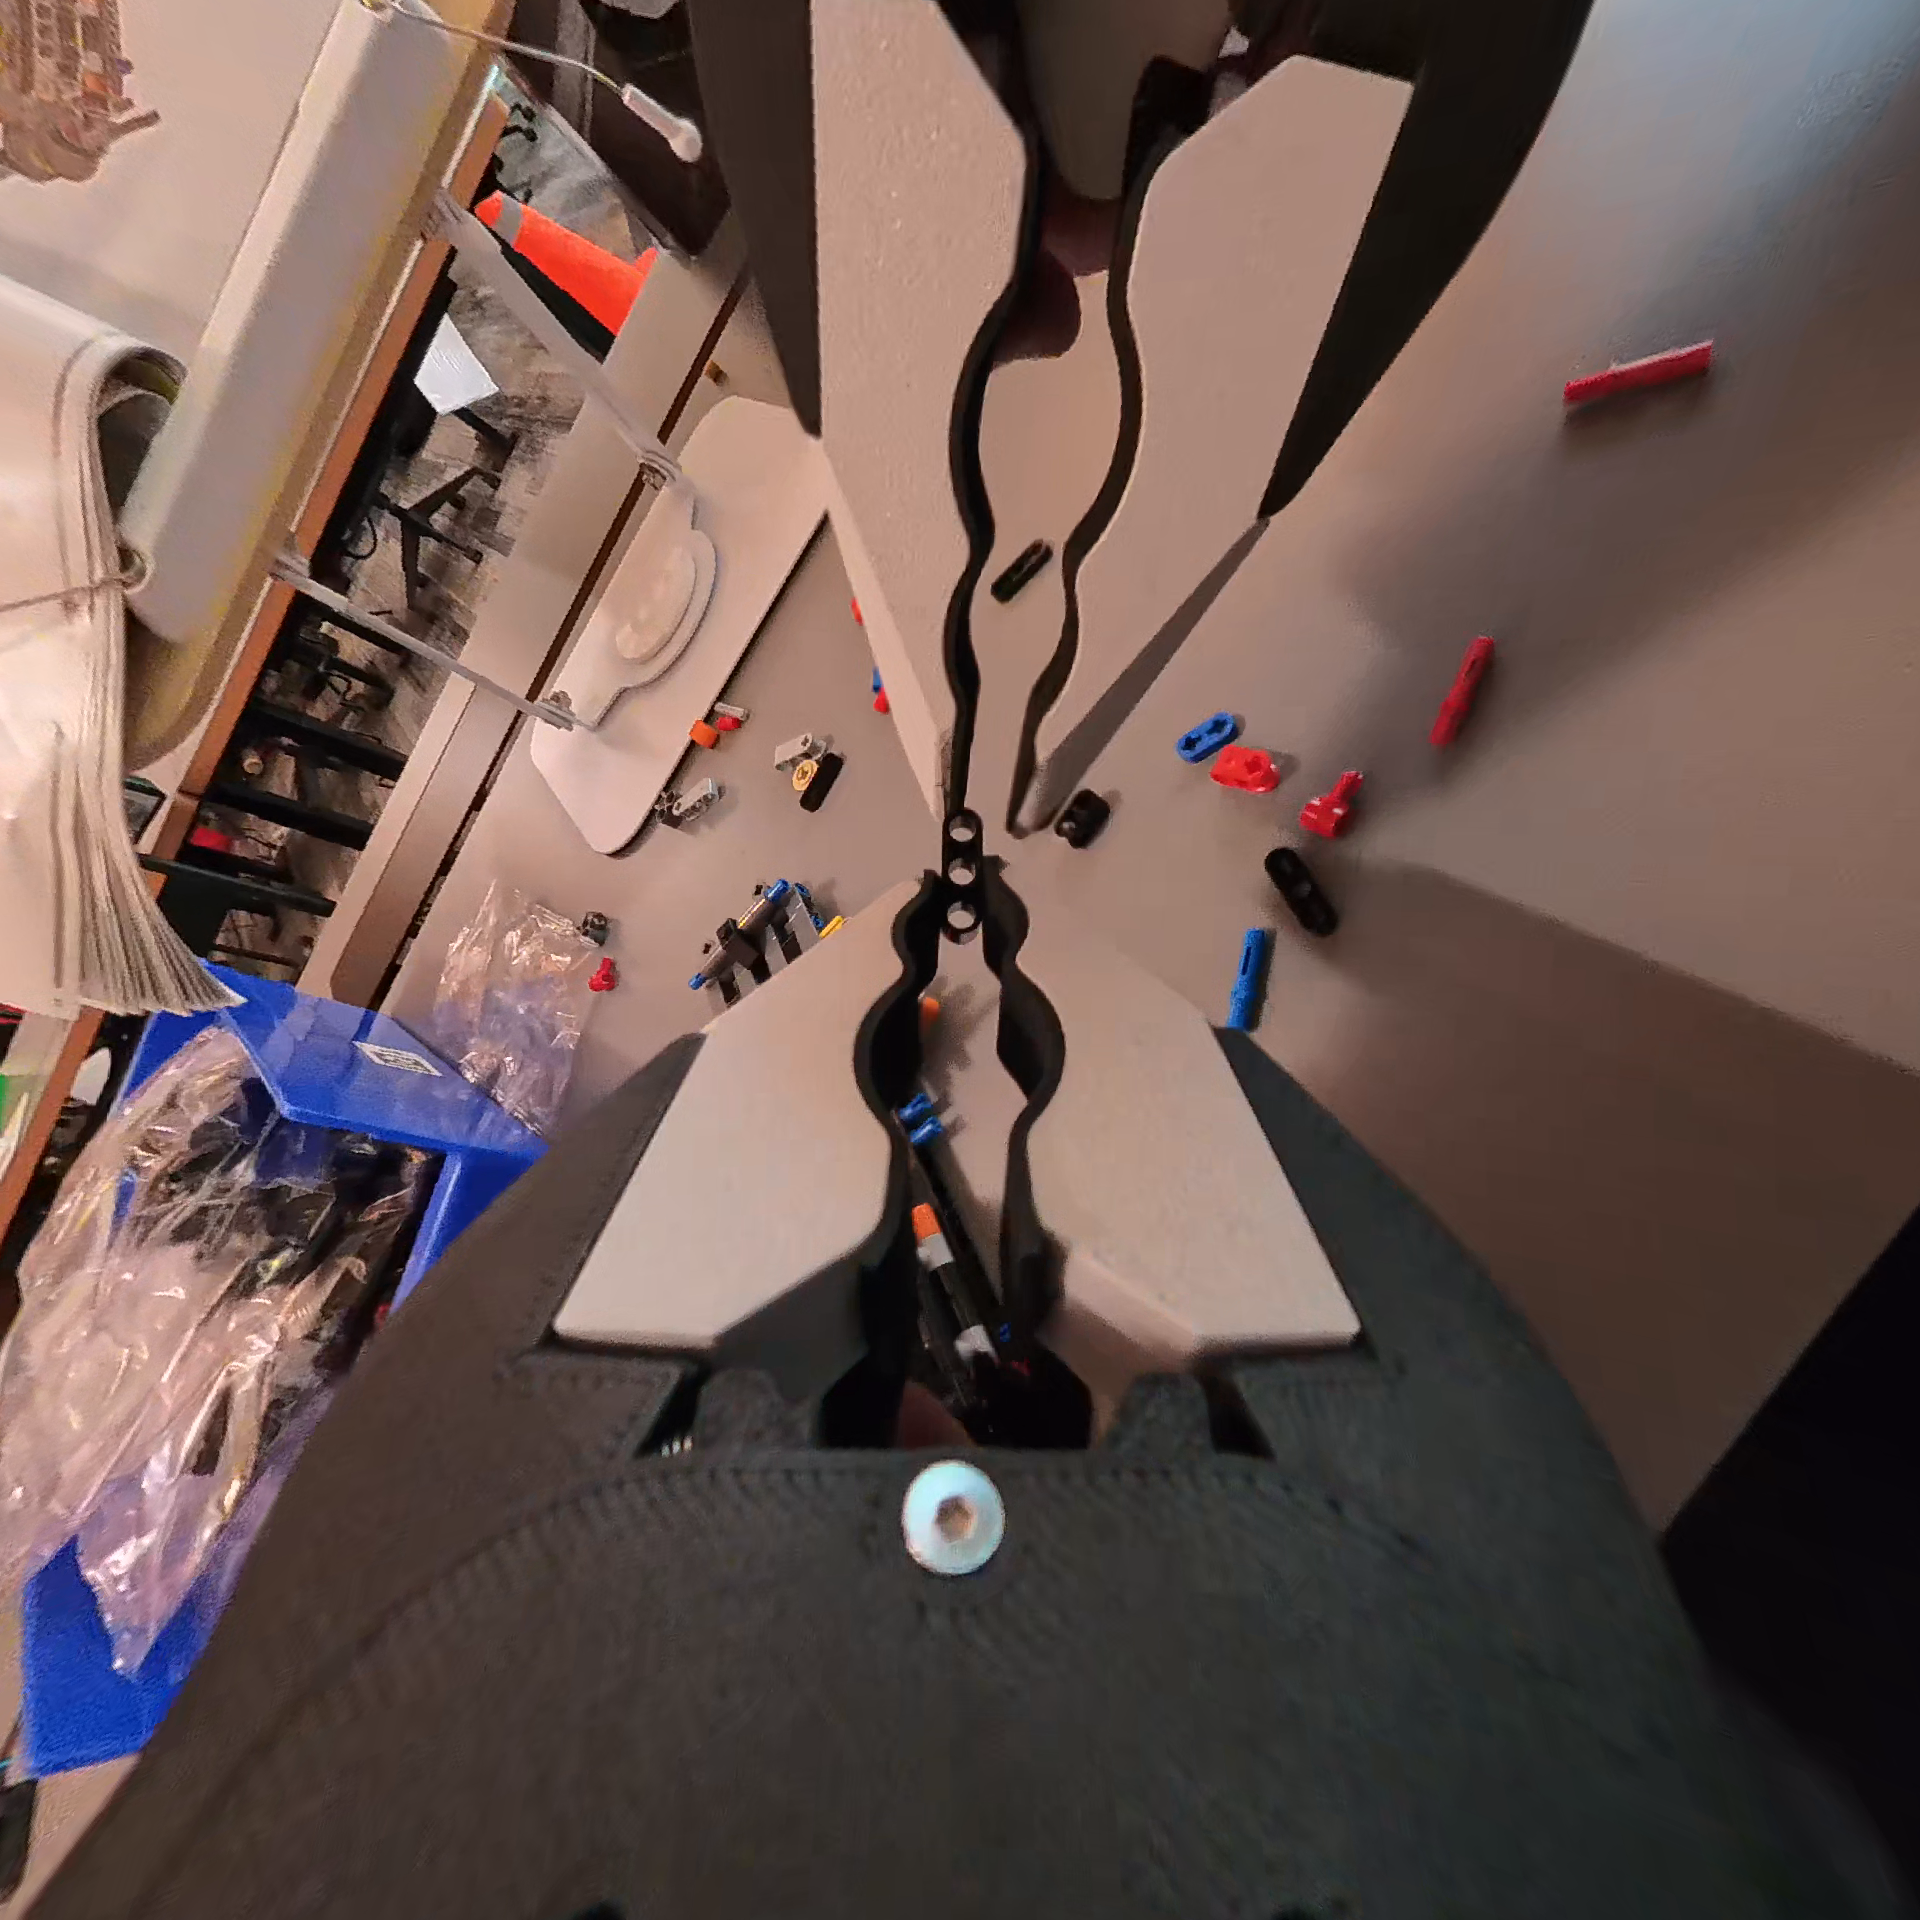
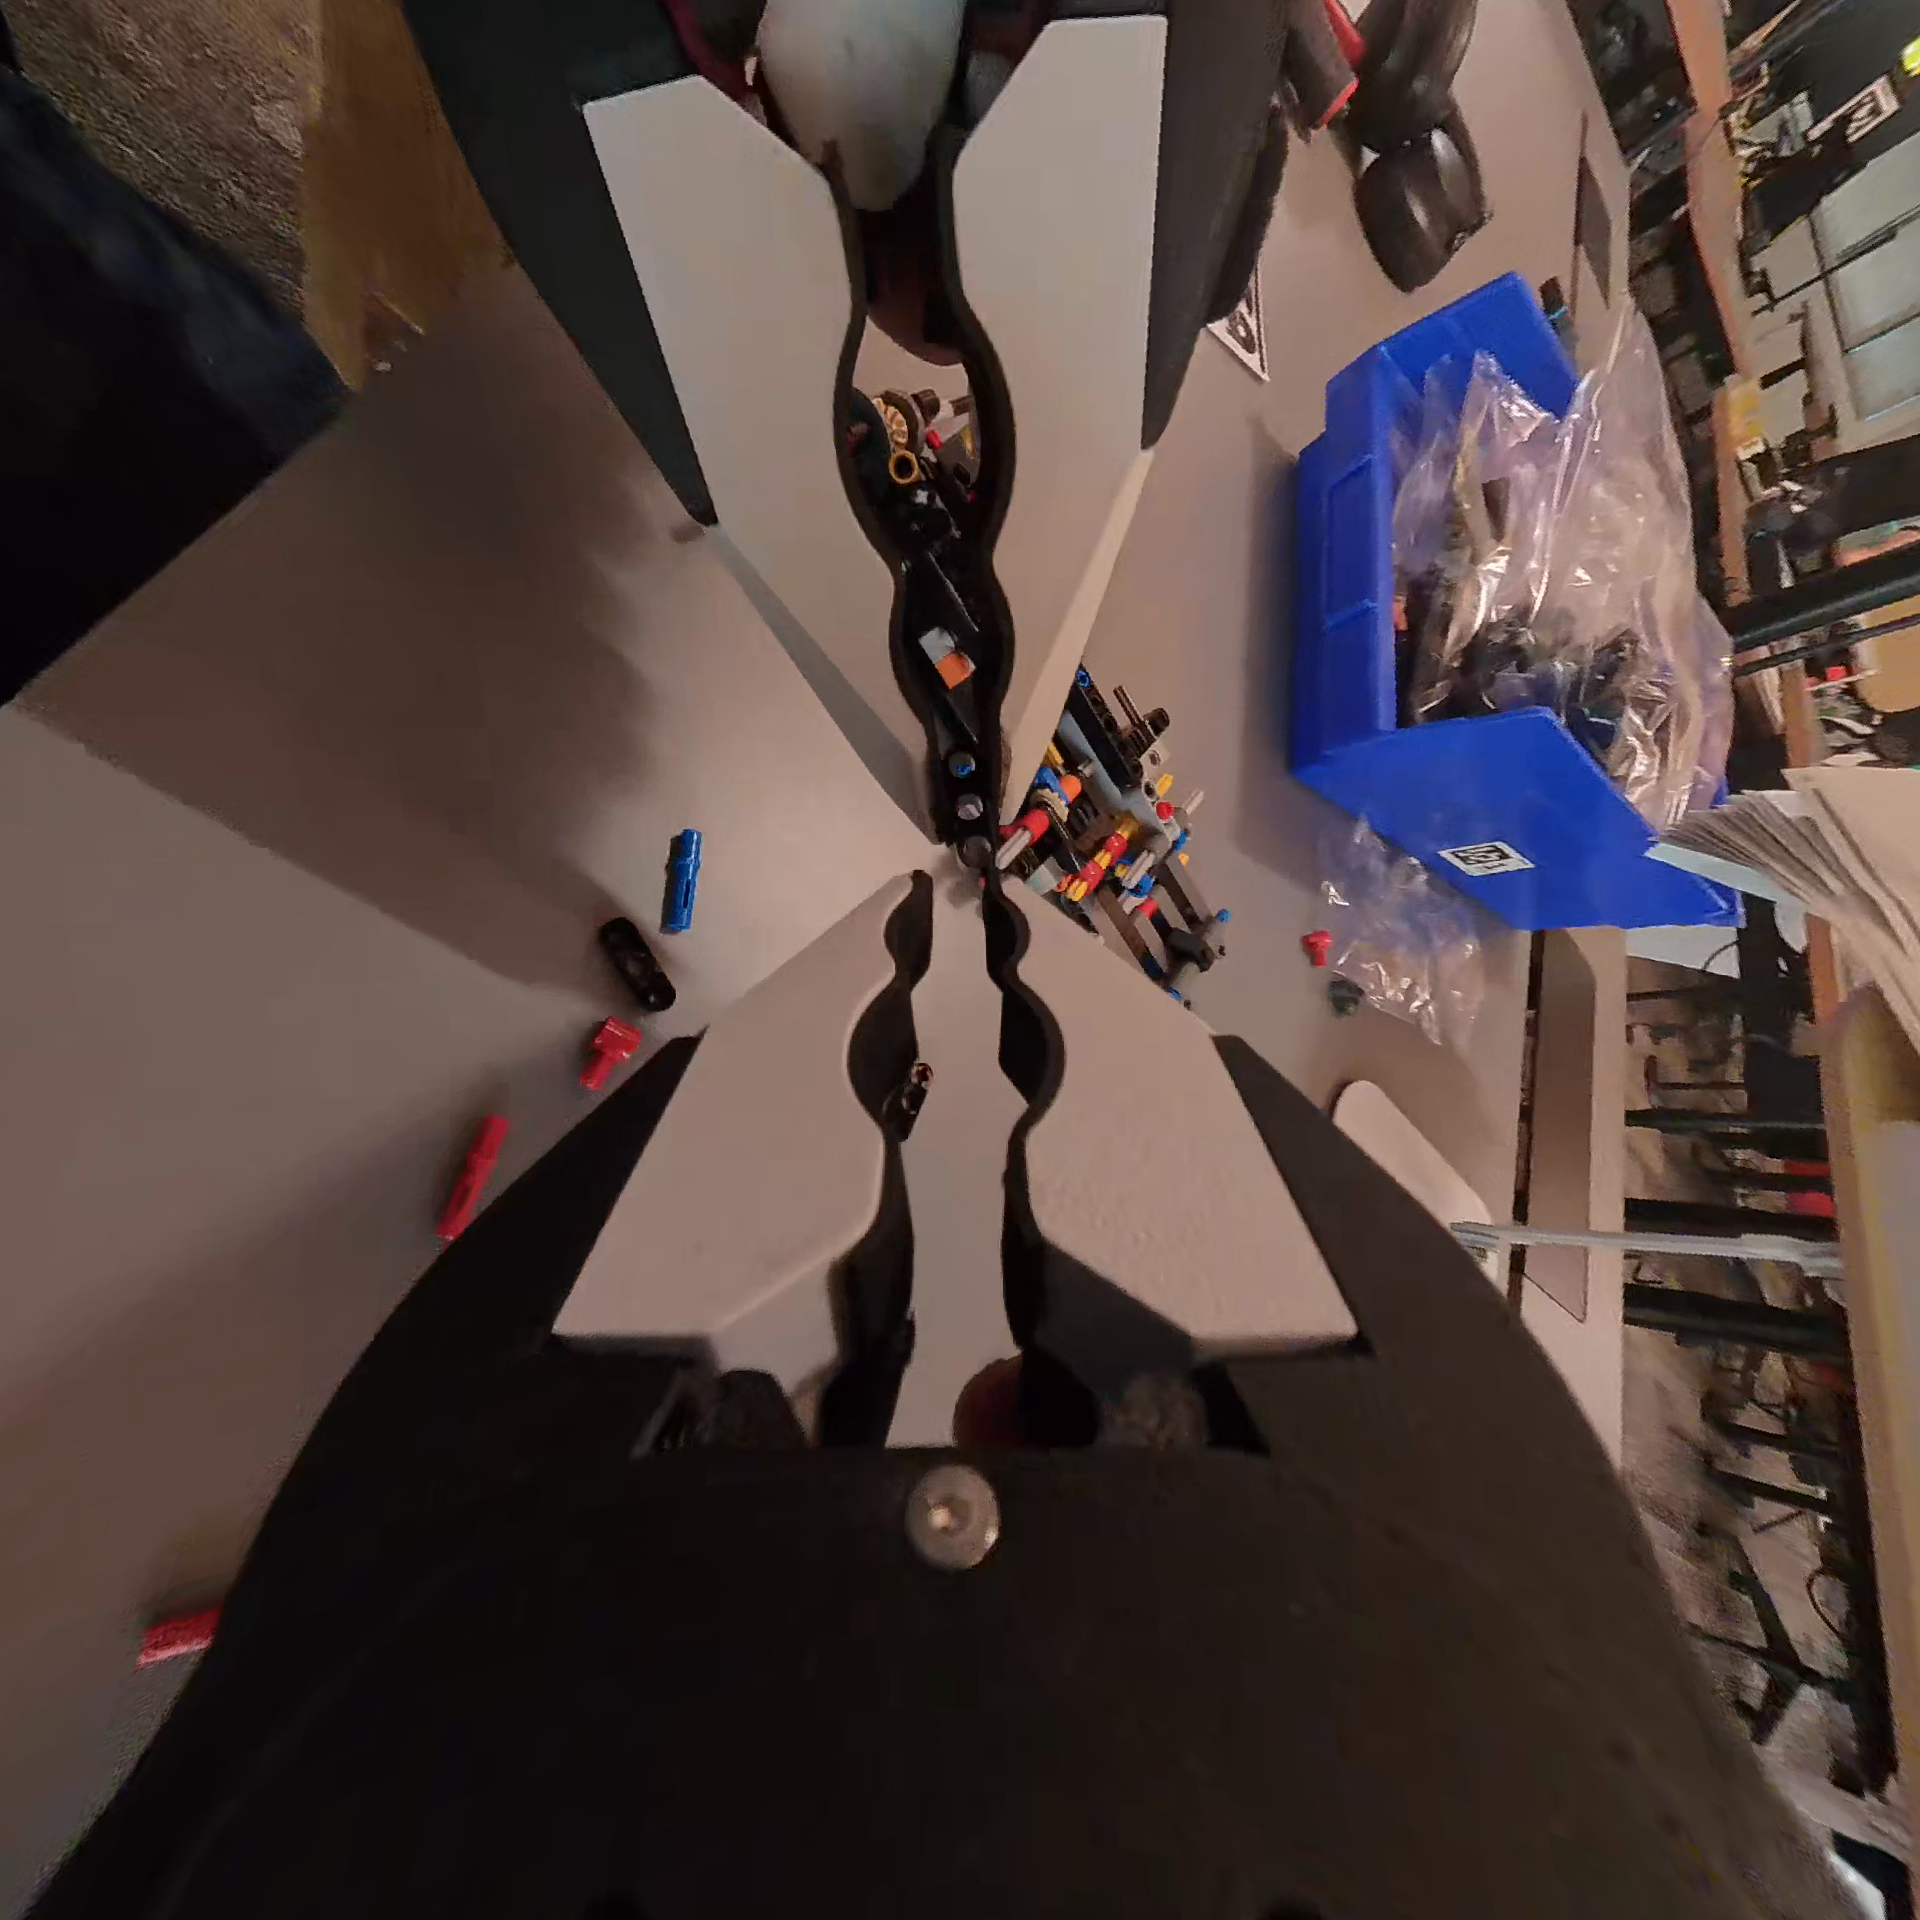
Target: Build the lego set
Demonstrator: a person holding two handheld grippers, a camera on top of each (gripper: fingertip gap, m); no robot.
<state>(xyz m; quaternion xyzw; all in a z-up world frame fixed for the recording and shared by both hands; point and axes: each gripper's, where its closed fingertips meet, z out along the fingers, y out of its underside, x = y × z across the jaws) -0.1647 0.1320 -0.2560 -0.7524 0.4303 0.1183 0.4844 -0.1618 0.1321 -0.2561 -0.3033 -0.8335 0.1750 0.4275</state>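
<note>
Grey tabletop under everything. Blue bin stuffed with clear bags at 3 o'clock in the right wrist view. Part-built lego assembly beside it, just right of centre. Left tongs clamped on a black holed beam. Right tongs parted, empty. Loose red, blue and black pieces around 4 o'clock of the beam.

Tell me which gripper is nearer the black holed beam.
Left. The left gripper grips the black holed beam between its jaws; the right gripper faces it, jaws slightly apart at the beam's far end.
</note>
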